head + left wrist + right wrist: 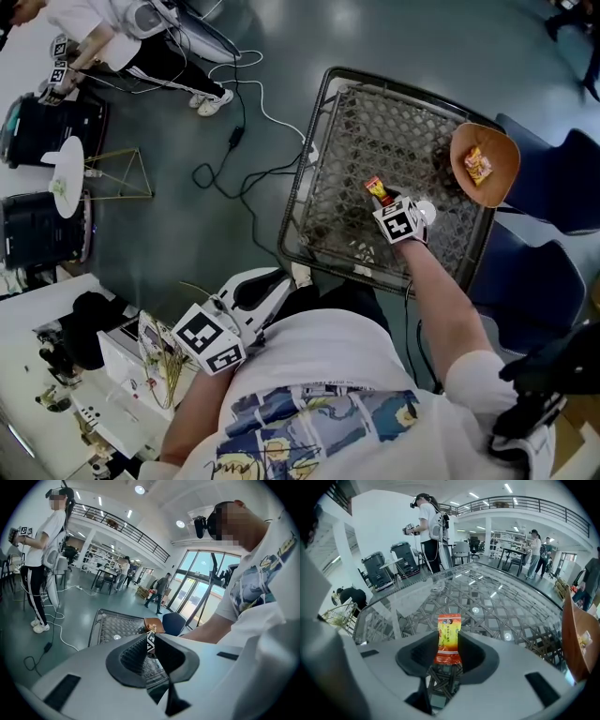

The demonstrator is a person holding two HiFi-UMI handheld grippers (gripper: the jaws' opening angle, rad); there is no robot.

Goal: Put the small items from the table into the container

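Orange-brown, in a material I can't make out, the bowl (501,157) sits at the right edge of the woven, glass-topped table (375,122). The right gripper view cuts it off at the frame's side, so I get only a slice of its wall there. A small wrapped snack (478,166) lies inside it, its print too small for me to read. The left gripper (279,279) hangs low by the wearer's waist, off the table, and its own body blocks much of its view. Its jaws stand nearly together, with only a thin slit between them and nothing in it. The right gripper (385,201) is over the middle of the table, left of the bowl, with its jaws clamped on the sides of a sachet (448,637). The sachet stands upright, red at top and bottom with a yellow band and a small picture. Its crimped lower end flares out below the pads, and I can't read the lettering.
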